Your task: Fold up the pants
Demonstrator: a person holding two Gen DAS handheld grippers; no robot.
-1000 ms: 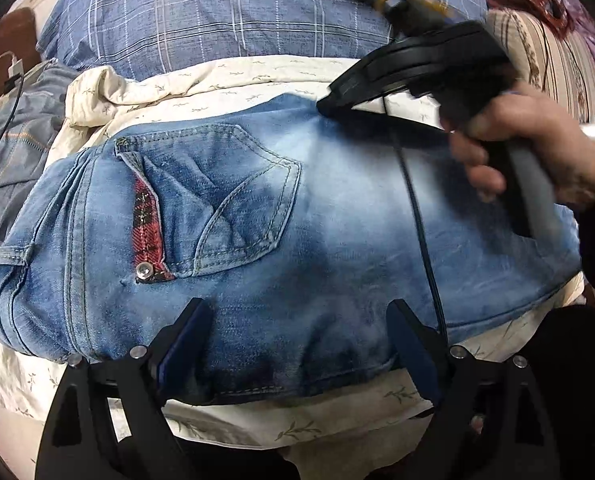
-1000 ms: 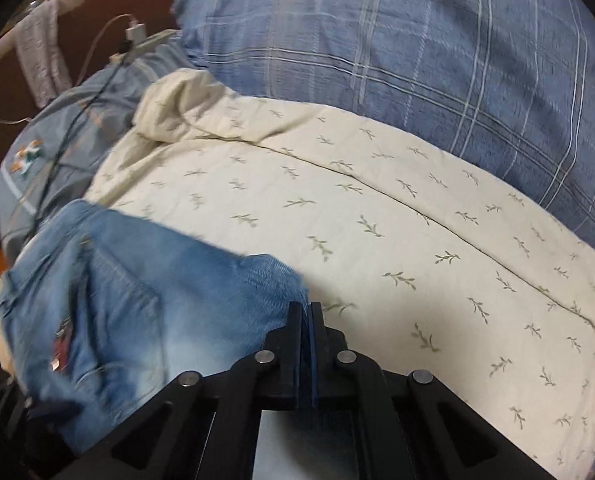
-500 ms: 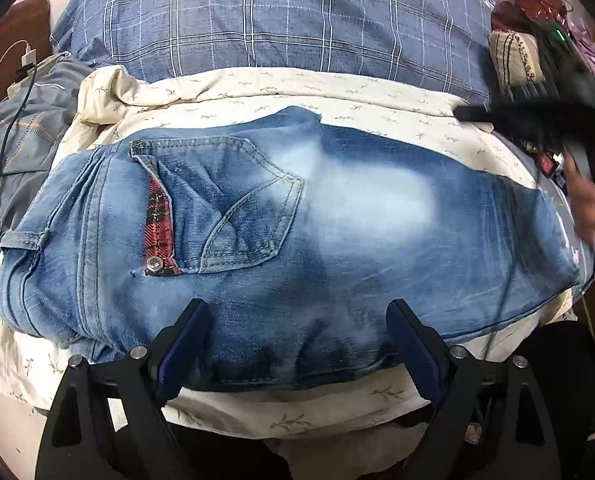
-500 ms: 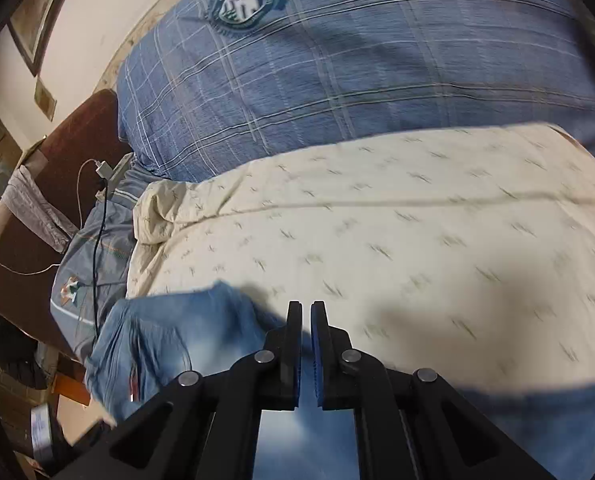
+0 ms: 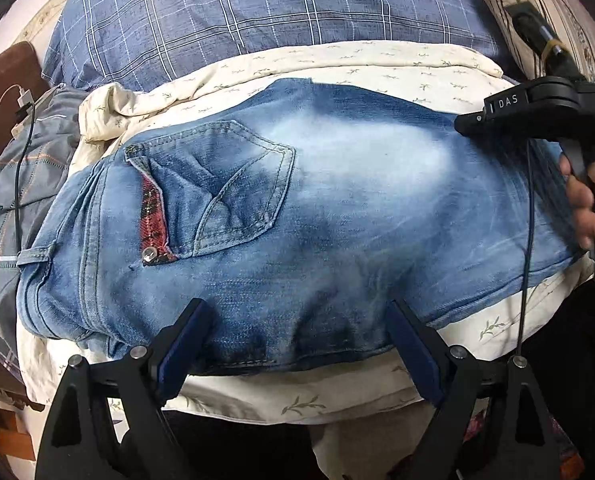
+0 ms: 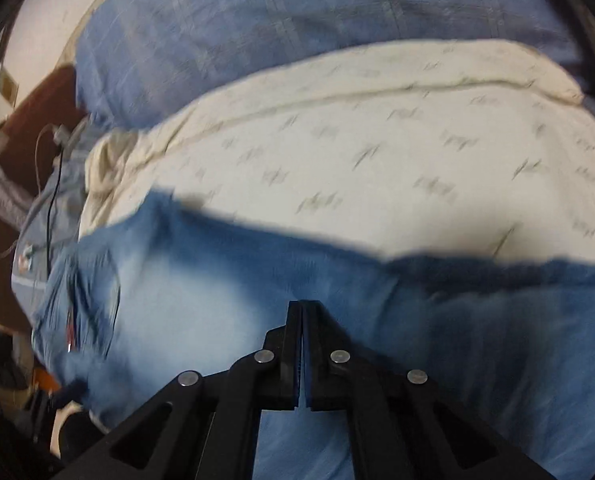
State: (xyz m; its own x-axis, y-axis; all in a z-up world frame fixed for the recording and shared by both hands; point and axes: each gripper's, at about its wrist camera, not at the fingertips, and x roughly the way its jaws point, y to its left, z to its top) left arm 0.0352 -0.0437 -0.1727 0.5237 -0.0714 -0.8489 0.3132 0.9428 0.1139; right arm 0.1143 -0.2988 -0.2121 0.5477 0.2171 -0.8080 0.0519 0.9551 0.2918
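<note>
A: Faded blue denim jeans point(image 5: 337, 216), folded, lie on the cream leaf-print quilt point(image 5: 377, 64), long axis side to side, waistband left.

B: Left gripper point(image 5: 297, 344), jaws wide, empty, nearest at the near hem. Right gripper point(image 6: 302, 356), pressed shut on nothing, hovers over the right end.

A: Stiff, heavy cloth; stitched back pocket point(image 5: 217, 188), tartan trim.

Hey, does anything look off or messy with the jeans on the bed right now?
Nothing stands out. The jeans lie folded flat on the cream sheet, back pocket up, with only soft wrinkles near the bottom edge. No tear or stain shows.
</note>
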